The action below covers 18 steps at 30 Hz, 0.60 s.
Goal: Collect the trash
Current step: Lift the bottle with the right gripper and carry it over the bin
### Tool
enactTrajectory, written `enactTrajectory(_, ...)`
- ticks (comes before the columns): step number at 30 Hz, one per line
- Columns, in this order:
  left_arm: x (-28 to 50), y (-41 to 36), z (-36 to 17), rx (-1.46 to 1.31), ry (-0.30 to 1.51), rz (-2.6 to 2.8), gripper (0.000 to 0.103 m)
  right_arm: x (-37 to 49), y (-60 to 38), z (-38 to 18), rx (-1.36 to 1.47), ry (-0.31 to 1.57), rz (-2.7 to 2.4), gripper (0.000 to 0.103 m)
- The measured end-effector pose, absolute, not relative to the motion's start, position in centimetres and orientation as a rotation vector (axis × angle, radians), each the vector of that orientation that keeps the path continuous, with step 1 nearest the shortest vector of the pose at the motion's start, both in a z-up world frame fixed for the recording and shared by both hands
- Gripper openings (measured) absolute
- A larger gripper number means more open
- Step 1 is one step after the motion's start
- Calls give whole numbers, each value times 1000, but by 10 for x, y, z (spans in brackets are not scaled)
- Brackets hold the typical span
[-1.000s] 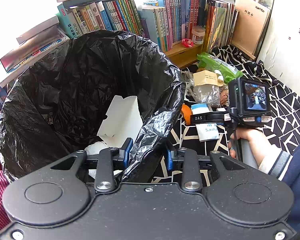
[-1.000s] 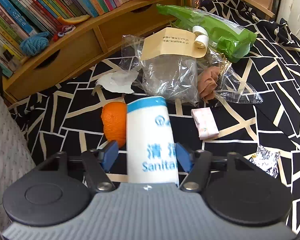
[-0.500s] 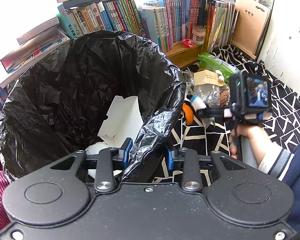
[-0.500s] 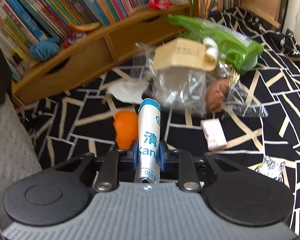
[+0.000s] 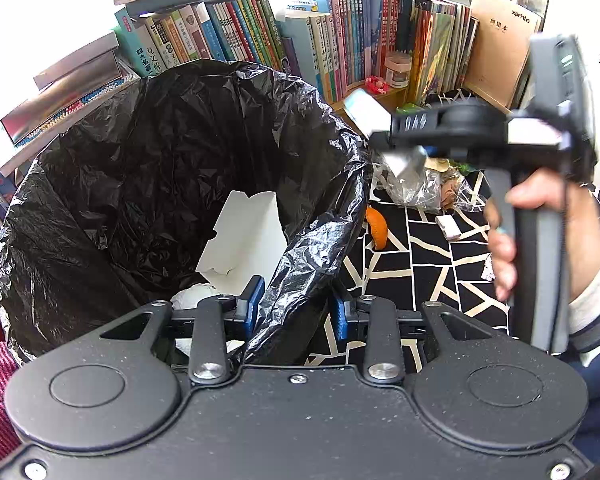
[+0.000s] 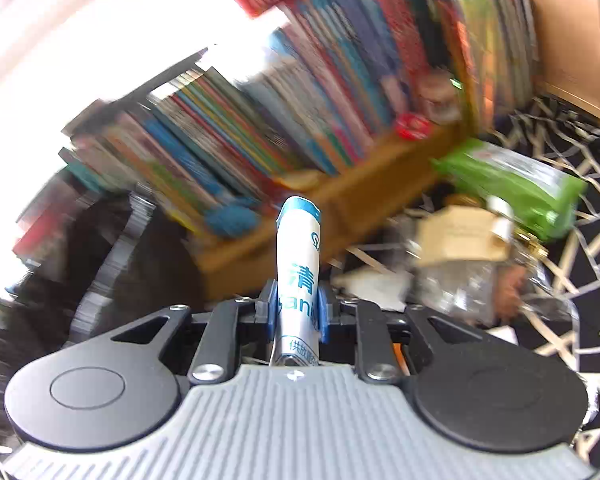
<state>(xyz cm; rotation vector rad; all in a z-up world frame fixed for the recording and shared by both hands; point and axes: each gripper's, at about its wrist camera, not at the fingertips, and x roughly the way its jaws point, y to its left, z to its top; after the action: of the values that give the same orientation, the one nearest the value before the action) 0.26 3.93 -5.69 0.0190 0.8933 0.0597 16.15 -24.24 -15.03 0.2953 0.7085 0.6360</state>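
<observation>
My left gripper (image 5: pixel 298 306) is shut on the near rim of a black trash bag (image 5: pixel 160 152), holding its mouth wide. Inside the bag lie a white folded carton (image 5: pixel 244 240) and crumpled white paper. My right gripper (image 6: pixel 298 306) is shut on a white sanitary wipe packet with a blue top (image 6: pixel 298 248), which it squeezes narrow and holds upright. In the left wrist view this right gripper (image 5: pixel 384 140) hangs in the air just right of the bag's rim. The packet (image 5: pixel 364 110) sticks out above it, and a person's hand grips the handle.
On the black-and-white patterned cloth (image 5: pixel 420 256) lie an orange peel (image 5: pixel 378 226), a clear plastic bag (image 5: pixel 416 184), a small pale packet (image 5: pixel 448 227), a green pouch (image 6: pixel 512 184) and a brown paper envelope (image 6: pixel 456 238). A wooden shelf of books (image 5: pixel 300 48) runs behind.
My right gripper closed on the wipe packet, lifted it off the cloth and tilted upward, ending beside the bag's rim. My left gripper and the bag stayed put.
</observation>
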Motion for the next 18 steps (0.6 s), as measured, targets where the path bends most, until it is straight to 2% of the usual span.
enactTrajectory(11,3,40,-58,16,895,60,33,148,-243,-117,342,589,749,24)
enactTrajectory(18,3,41,-58,12,898,61,33,131,-234,-67,318,490,912,24)
